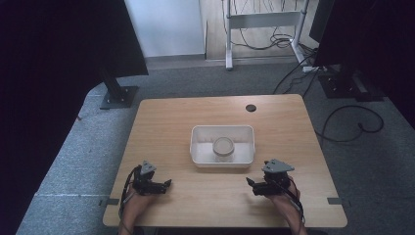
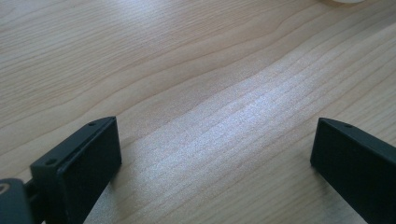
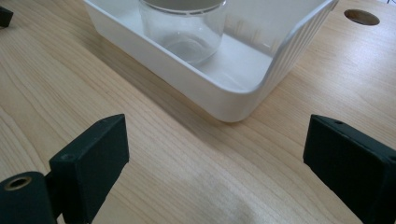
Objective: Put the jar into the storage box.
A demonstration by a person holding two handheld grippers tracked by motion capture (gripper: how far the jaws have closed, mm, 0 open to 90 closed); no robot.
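White tray [image 1: 198,157] holding a glass jar [image 1: 223,149] sits between left gripper [image 1: 165,184] and right gripper [image 1: 250,185], jaws wide, empty.

This looks like a lab or test room set up for recording, not a home. A plain light wooden table with rounded corners [image 1: 293,117] stands alone on grey carpet [image 1: 73,152], with a round cable hole [image 1: 250,107] near its far edge. Black metal stands on flat square base plates [image 1: 119,96] flank it, draped with dark black curtains [image 1: 54,58] on both sides. Behind it stands a white metal desk frame [image 1: 262,19], and loose black cables [image 1: 352,122] run across the floor. Grey tape marks [image 1: 334,200] sit at the table's near corners.
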